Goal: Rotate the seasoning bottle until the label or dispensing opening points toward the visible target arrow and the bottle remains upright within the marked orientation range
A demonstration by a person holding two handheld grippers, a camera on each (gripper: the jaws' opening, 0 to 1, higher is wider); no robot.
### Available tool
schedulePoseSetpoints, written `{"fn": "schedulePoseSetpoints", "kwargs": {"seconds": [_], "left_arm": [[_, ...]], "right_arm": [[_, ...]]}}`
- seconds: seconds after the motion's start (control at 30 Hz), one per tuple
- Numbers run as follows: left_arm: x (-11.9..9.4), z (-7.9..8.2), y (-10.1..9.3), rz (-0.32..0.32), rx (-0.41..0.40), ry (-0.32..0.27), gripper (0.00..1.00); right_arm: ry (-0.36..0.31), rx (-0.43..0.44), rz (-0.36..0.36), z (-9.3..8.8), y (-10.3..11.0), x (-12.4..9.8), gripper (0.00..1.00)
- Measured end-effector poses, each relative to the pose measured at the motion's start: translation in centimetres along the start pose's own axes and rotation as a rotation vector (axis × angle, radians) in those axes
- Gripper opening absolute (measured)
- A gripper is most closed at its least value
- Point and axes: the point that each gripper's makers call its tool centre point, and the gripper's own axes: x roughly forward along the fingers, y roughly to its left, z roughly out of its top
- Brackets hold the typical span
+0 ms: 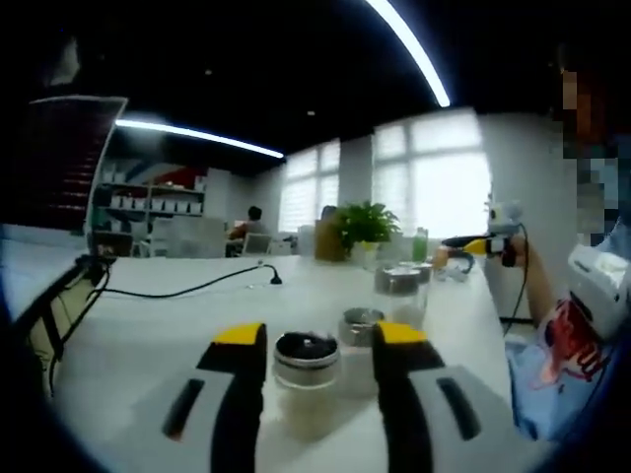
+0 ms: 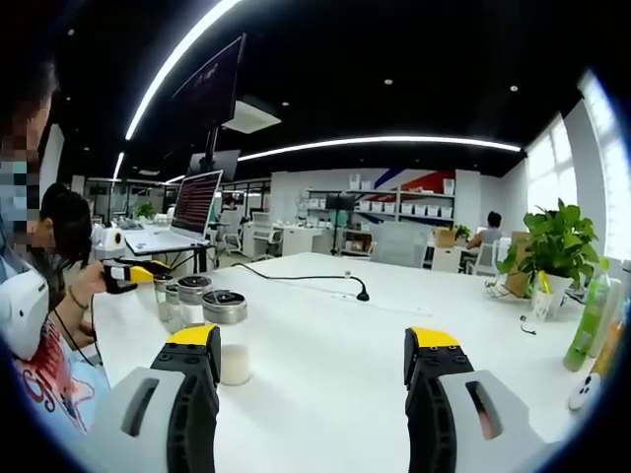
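Left gripper view | seasoning bottle between open left hand-held gripper jaws

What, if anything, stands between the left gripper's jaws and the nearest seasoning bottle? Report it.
Nothing visible. The nearest seasoning bottle stands upright on the white table, already between the open jaws of the left gripper. A second jar stands just behind it, not in the way.

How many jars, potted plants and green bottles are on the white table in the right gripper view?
Jars: 3
Potted plant: 1
Green bottle: 1
Total: 5
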Motion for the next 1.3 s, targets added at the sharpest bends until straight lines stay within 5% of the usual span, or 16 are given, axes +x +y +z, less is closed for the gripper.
{"fn": "schedulePoseSetpoints", "kwargs": {"seconds": [0.07,0.43,0.67,0.73,0.8,0.9,1.07,1.3], "left_arm": [[-0.2,0.3,0.2,0.033,0.064,0.017,0.41],[1.2,3.0,-1.7,0.014,0.054,-0.005,0.41],[1.6,3.9,-2.6,0.07,0.091,0.057,0.43],[1.5,4.4,-2.6,0.089,0.095,0.048,0.44],[1.3,4.9,-2.6,0.109,0.144,0.045,0.42],[0.9,6.2,-2.5,0.16,0.149,-0.014,0.4],[0.4,7.0,-3.9,0.147,0.148,-0.025,0.44],[-1.7,9.2,-4.4,0.207,0.151,-0.105,0.48]], "right_arm": [[0.007,0.005,-0.007,-0.2,-0.5,-0.1,0.78],[0.064,-0.007,-0.001,-1.4,-0.2,0.6,0.69],[-0.007,-0.023,-0.011,-0.4,-0.4,0.4,0.7],[-0.133,0.001,-0.055,2.0,-1.2,-0.3,0.68],[-0.169,-0.006,-0.103,2.9,-1.9,-1.2,0.7],[-0.113,-0.074,-0.215,2.6,-3.3,-2.0,0.71],[-0.111,-0.071,-0.206,2.7,-3.1,-2.2,0.77],[-0.071,-0.075,-0.19,2.4,-2.7,-2.4,0.84]]}}
